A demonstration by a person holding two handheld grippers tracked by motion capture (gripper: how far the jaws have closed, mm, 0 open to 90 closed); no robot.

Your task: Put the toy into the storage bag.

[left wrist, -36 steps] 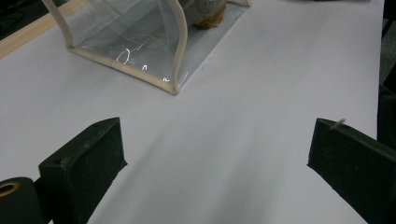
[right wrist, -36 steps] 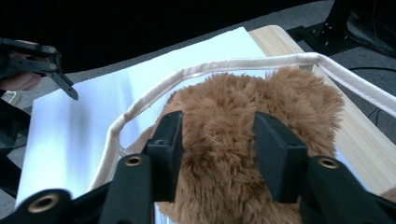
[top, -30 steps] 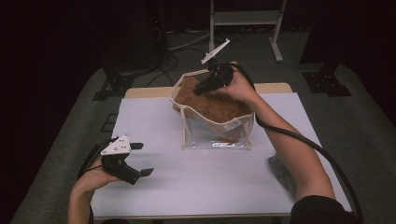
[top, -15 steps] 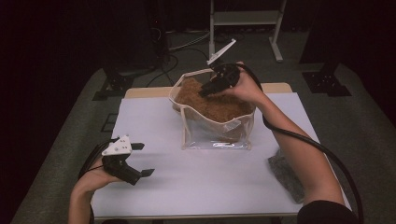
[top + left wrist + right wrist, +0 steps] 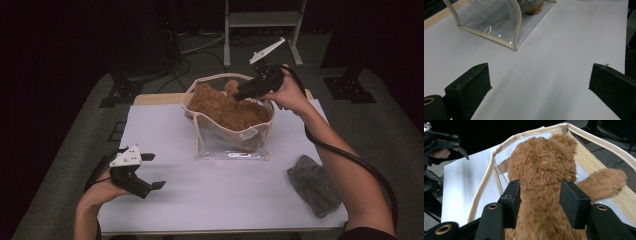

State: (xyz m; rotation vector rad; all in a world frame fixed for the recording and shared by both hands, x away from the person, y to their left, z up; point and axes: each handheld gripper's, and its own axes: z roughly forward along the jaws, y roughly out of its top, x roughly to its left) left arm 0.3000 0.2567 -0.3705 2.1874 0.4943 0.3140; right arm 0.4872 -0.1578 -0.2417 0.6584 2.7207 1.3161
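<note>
Surface: white table (image 5: 210,200), dark room around.
Bear: brown teddy bear (image 5: 225,107) lying inside clear bag (image 5: 235,147).
Right gripper (image 5: 239,95): just been opening, jaws straddling bear, directly above it.
Left gripper (image 5: 152,171): spread wide, empty, well apart.

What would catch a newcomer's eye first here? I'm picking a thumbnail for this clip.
The brown teddy bear stuffed into the clear pouch at the table's far middle stands out. The right gripper hangs over it, jaws just opening, the plush between them in the right gripper view. A grey cloth lies near the right edge.
</note>
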